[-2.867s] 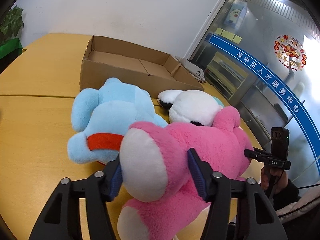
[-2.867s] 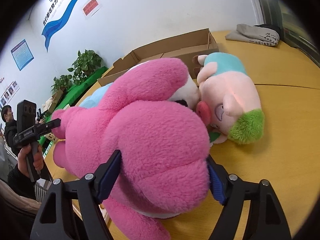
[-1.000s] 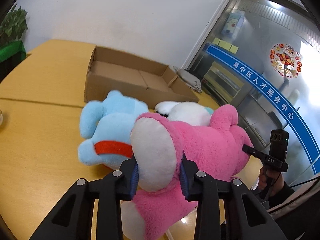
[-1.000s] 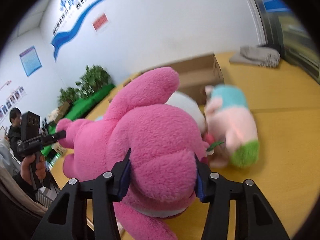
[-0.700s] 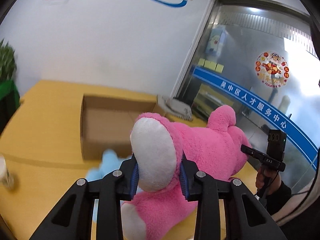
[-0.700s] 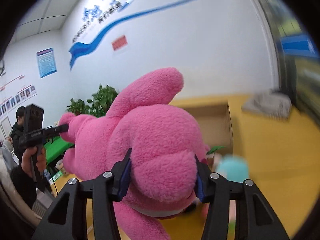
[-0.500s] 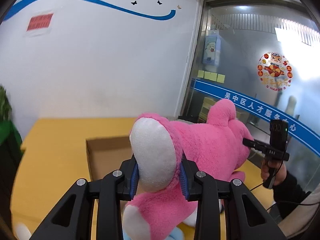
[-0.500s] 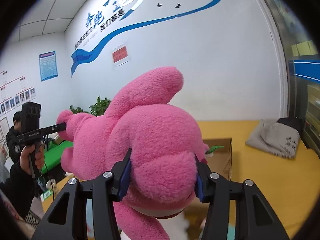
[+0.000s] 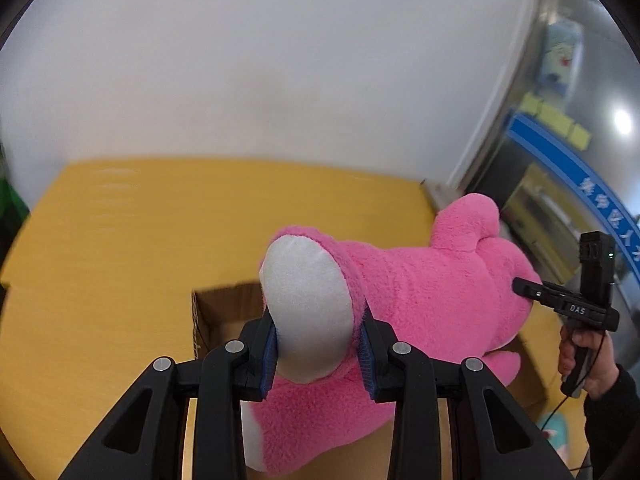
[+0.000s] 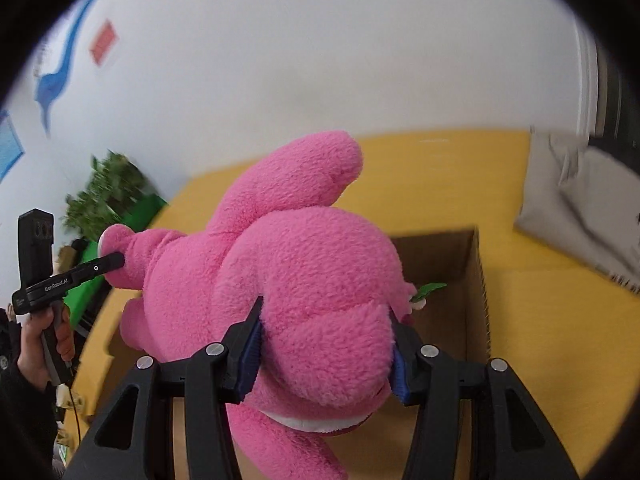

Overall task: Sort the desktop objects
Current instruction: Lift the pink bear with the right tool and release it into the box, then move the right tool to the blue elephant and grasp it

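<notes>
A large pink plush bear (image 9: 432, 300) hangs in the air between both grippers, above an open cardboard box (image 9: 224, 312). My left gripper (image 9: 318, 348) is shut on its white-soled foot (image 9: 308, 300). My right gripper (image 10: 324, 356) is shut on its pink head (image 10: 316, 280). In the right wrist view the box (image 10: 476, 304) lies below and behind the bear, its inside mostly hidden by the plush. The other plush toys are almost out of sight; a bit of a teal one (image 9: 556, 432) shows at the lower right.
The yellow wooden table (image 9: 120, 240) stretches around the box. A grey folded cloth (image 10: 584, 208) lies on the table at the far right. A green plant (image 10: 108, 196) stands beyond the table's left edge. White wall behind.
Both grippers closed on the pink bear, lifted it off the table and carried it forward. The box is now directly under it and the other toys have dropped out of view.
</notes>
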Action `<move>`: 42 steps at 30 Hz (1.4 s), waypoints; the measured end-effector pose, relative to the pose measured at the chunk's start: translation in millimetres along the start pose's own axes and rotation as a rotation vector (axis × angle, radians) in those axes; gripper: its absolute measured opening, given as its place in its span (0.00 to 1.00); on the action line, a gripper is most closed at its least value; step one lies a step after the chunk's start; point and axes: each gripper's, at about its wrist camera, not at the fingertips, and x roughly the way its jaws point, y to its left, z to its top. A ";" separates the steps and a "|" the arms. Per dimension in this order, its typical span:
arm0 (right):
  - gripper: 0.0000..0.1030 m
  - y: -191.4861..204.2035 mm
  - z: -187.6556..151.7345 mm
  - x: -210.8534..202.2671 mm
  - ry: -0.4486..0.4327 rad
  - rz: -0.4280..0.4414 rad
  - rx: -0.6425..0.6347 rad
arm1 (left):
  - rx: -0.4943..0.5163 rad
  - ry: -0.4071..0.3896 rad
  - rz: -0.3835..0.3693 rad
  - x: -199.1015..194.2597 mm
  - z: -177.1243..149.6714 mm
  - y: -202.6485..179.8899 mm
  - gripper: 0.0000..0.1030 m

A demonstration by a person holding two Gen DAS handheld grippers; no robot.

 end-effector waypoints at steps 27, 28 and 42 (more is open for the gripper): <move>1.00 87.1 -166.8 -254.4 -0.152 -0.011 -0.181 | 0.262 -0.125 -0.001 -187.5 -152.0 -90.3 1.00; 1.00 95.3 -180.1 -261.3 -0.150 -0.006 -0.183 | 0.260 -0.113 -0.007 -193.6 -168.5 -91.1 1.00; 1.00 202.0 -319.7 -242.5 0.085 0.293 -0.201 | 0.054 0.068 -0.088 -203.3 -296.3 -32.4 1.00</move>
